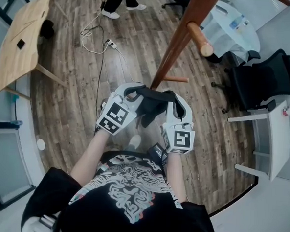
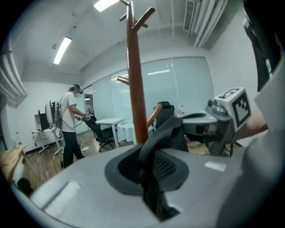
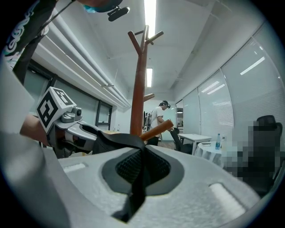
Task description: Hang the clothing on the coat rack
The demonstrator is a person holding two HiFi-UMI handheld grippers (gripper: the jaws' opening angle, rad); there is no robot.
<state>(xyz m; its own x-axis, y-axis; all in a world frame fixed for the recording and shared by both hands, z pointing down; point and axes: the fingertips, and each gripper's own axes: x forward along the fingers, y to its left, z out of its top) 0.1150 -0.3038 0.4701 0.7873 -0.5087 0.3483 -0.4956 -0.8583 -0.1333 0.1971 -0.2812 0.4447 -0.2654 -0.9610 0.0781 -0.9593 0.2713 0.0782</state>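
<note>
Clothing (image 1: 149,106), black, pinched between left tool (image 1: 132,92) and right tool (image 1: 174,101).

black t-shirt (image 1: 125,197) with pale graphic print; grey left gripper (image 1: 135,92) and right gripper (image 1: 172,98), black-and-white marker cubes (image 1: 113,117)

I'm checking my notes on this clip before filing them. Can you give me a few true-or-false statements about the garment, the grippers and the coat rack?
1. The left gripper and the right gripper are each shut on the black garment. True.
2. The coat rack is brown wood with angled pegs. True.
3. The garment hangs on a rack peg. False: it is held between the two grippers, off the rack.
4. In the head view, the black office chair stands left of the rack. False: it is to the right.
</note>
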